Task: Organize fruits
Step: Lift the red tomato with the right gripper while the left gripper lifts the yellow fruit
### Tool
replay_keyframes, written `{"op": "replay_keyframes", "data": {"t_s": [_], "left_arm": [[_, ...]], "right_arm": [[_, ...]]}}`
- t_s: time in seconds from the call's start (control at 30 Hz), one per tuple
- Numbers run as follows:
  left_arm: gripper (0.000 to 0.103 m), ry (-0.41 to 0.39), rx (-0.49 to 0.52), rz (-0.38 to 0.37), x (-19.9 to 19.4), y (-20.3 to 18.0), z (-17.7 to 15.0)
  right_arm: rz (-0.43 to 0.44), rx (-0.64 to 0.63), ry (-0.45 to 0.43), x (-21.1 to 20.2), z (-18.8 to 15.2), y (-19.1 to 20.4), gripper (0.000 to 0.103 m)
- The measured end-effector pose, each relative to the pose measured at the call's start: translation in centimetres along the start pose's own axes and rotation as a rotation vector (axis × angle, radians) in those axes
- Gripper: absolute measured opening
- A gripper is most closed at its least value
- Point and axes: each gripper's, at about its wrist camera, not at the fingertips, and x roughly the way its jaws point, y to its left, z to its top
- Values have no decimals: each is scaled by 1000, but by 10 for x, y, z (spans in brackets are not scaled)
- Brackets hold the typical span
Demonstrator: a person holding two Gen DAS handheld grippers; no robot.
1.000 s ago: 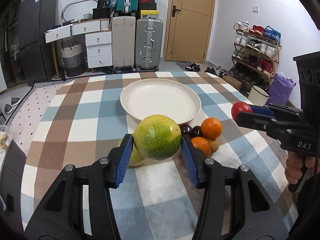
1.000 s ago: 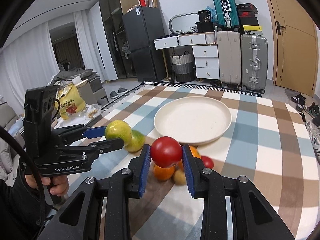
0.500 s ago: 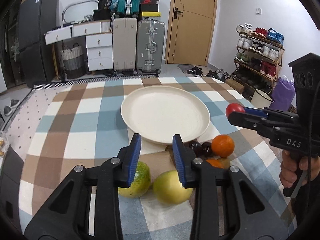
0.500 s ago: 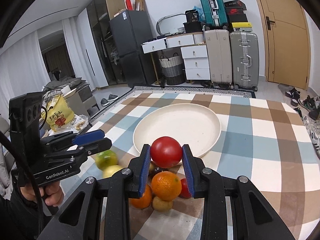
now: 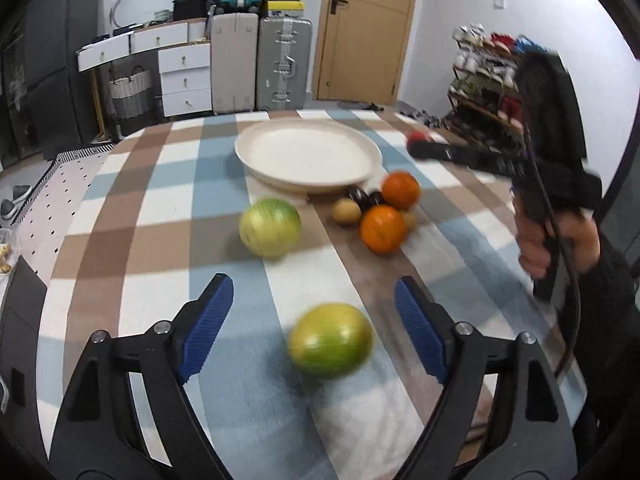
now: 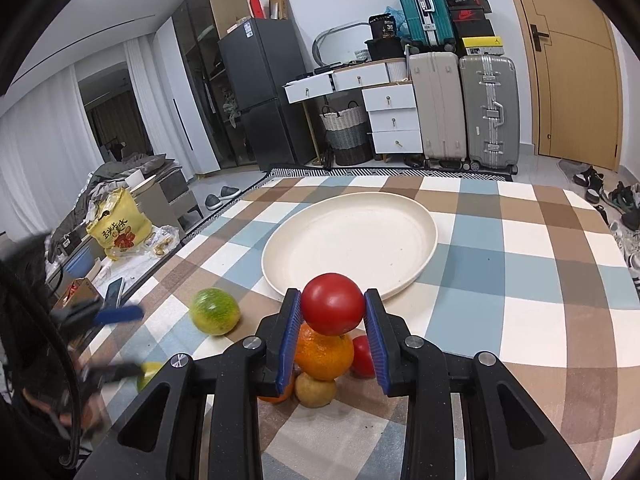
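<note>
— Since our right gripper (image 6: 332, 334) has its blue pads pressed on both flanks of the red tomato (image 6: 332, 304), how do we reckon that fruit will handle?

— Light, smooth-skinned and a bit soft, we'd guess, so a gentle squeeze across its widest part suits it, as we have it now. It hangs over the small heap of oranges (image 6: 324, 354) and lesser fruit, with the empty cream plate (image 6: 420, 256) at twelve o'clock from it.

— And the green-yellow citrus (image 5: 331, 340)?

— Rounder, firmer and heavier by our judgement, with a waxy rind that could roll or slip. We'd take it across the middle, pads square to its sides.

— What is our left gripper (image 5: 314, 320) doing with it?

— Its jaws are opening and already stand wide; the citrus lies between them on the checked tablecloth (image 5: 160, 220), blurred, with a clear gap to each pad, so we hold nothing there.

— Where are the others?

— In the left wrist view a second green citrus (image 5: 270, 227) sits at eleven o'clock from the first, and the heap at one o'clock, just beside the plate's near rim.
</note>
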Motion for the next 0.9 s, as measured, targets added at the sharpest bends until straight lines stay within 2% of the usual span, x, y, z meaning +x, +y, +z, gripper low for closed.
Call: {"op": "replay_keyframes", "data": {"t_s": [0.07, 0.17, 0.2, 0.33, 0.47, 0.6, 0.73, 0.77, 0.9], "left_arm": [[81, 46, 36, 19, 7, -9, -10], [49, 116, 42, 53, 22, -11, -20], [47, 125, 36, 50, 24, -9, -20], [46, 113, -9, -4, 20, 1, -23], [47, 108, -1, -10, 16, 0, -27], [56, 158, -7, -11, 16, 1, -36], [55, 169, 14, 16, 8, -1, -46], [49, 167, 10, 4, 7, 0, -48], [49, 151, 1, 13, 2, 3, -49]], "right_arm": [[3, -3, -3, 0, 0, 1, 32], [9, -5, -8, -2, -1, 3, 32], [11, -3, -9, -2, -1, 3, 32], [9, 9, -16, -5, 0, -1, 32], [11, 12, -16, -6, 0, -1, 32], [16, 5, -6, -3, 0, 0, 32], [17, 5, -7, -4, -2, 1, 32], [17, 4, -7, -4, -2, 1, 32], [18, 3, -5, -3, -2, 1, 32]]}}
